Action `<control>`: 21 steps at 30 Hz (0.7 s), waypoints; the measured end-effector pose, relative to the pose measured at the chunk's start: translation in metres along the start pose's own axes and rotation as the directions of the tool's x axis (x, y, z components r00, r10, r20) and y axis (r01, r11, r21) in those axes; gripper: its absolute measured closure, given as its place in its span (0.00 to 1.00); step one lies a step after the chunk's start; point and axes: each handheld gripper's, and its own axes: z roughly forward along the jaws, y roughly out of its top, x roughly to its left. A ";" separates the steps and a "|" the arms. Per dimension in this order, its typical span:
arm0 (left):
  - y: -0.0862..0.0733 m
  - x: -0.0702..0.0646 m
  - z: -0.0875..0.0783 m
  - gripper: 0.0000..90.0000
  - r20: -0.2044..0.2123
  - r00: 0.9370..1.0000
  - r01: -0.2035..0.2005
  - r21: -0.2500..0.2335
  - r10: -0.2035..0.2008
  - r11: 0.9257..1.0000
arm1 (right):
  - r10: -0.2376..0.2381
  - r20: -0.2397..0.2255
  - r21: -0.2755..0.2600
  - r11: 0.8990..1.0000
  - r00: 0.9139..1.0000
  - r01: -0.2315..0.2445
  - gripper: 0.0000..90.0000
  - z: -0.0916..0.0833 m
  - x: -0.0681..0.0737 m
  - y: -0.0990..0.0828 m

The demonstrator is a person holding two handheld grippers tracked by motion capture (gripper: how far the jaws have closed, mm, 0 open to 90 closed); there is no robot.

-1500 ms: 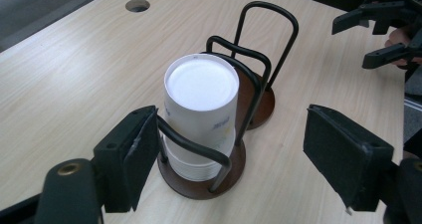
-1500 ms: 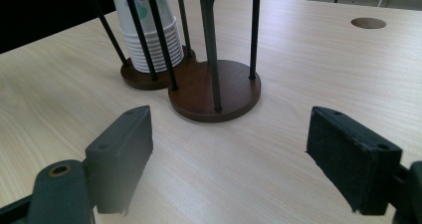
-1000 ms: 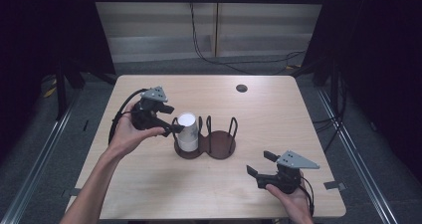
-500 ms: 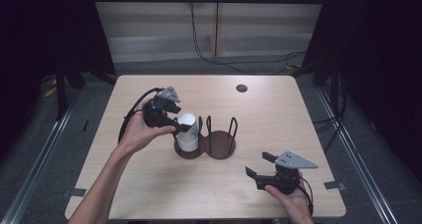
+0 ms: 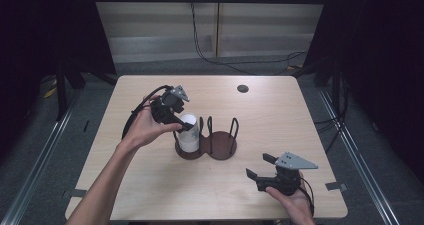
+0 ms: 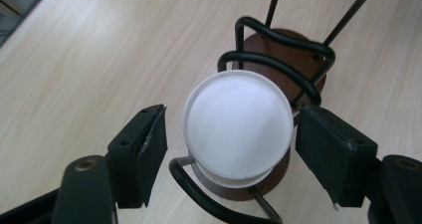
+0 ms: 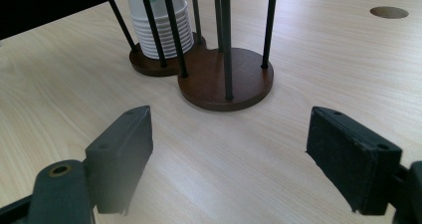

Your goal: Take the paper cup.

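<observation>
Since the earlier frames, the left gripper (image 5: 181, 123) has slid rightward over the stack of white paper cups (image 6: 238, 131), its jaws closing in. The stack now stands between its black pads (image 6: 151, 147), which have not quite met its rim: released. The cups sit in the left bay of the dark wooden two-bay wire holder (image 5: 218, 146), whose loops rise just beyond. Bare light wood table (image 5: 300, 115) lies open on both sides. A green print on the cups is unreadable. The right gripper (image 5: 261, 168) rests near the table's front edge, spread wide and empty.
</observation>
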 end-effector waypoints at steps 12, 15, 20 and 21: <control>0.011 0.000 0.016 0.34 0.037 0.999 -0.001 0.102 -0.003 0.995 | 0.003 -0.002 0.007 1.000 1.000 -0.003 0.20 0.000 0.000 0.000; 0.011 0.000 0.019 0.35 0.038 0.999 0.002 0.122 -0.007 0.992 | 0.002 -0.003 0.008 1.000 1.000 -0.002 0.20 0.000 -0.001 0.000; 0.014 0.000 0.022 0.36 0.045 0.999 -0.001 0.136 -0.005 0.991 | 0.008 -0.004 0.011 1.000 1.000 -0.008 0.20 0.000 -0.001 -0.001; 0.014 -0.001 0.022 0.36 0.042 0.999 0.002 0.135 -0.007 0.991 | 0.007 -0.003 0.012 1.000 1.000 -0.007 0.20 0.000 -0.001 -0.001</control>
